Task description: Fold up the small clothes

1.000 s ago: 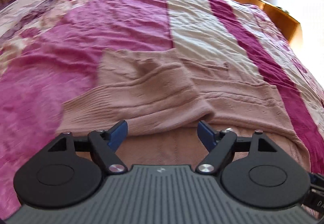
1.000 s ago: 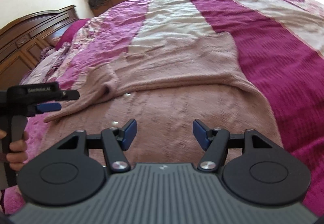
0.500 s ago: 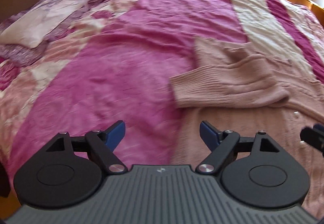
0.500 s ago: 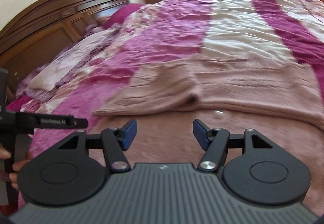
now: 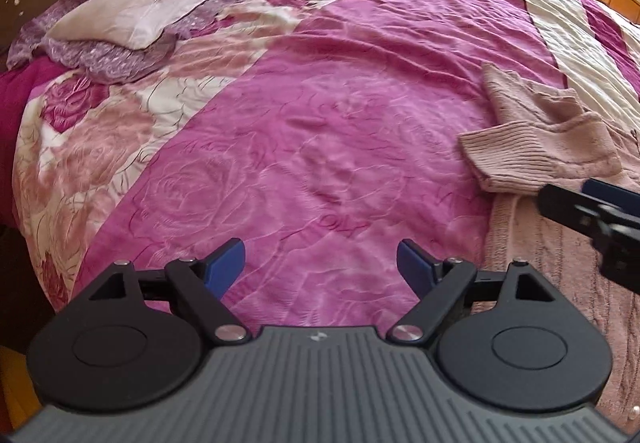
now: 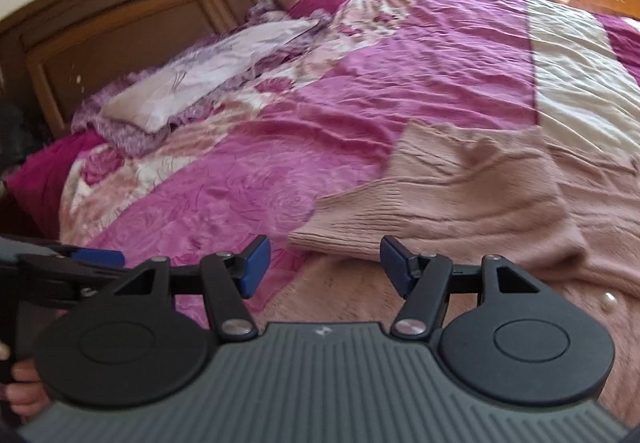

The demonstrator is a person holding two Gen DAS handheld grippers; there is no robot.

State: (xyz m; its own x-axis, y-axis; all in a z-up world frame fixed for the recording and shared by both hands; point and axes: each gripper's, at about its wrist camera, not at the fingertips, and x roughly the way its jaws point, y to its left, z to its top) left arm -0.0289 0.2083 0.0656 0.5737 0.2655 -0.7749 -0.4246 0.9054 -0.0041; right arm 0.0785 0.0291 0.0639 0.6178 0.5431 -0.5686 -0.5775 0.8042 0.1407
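Looking through the left wrist view, the left gripper (image 5: 320, 259) hovers over bare magenta bedspread (image 5: 320, 115), its blue fingers (image 5: 226, 263) spread and holding nothing. The pink knitted sweater (image 5: 532, 147) lies off to the right on the bed, one ribbed sleeve cuff (image 5: 508, 151) folded across its body, and the tip of the right gripper (image 5: 592, 199) pokes in just above it. A pale pillow (image 5: 132, 11) sits near the headboard.

In the right wrist view, the right gripper (image 6: 324, 263) is also spread wide and empty, poised just short of the sleeve cuff (image 6: 360, 219). The sweater (image 6: 500, 195) spreads under and beyond it, pearl buttons (image 6: 609, 299) showing.

Judging from this, one sleeve is tucked in; the other sleeve and the body folds appear to remain
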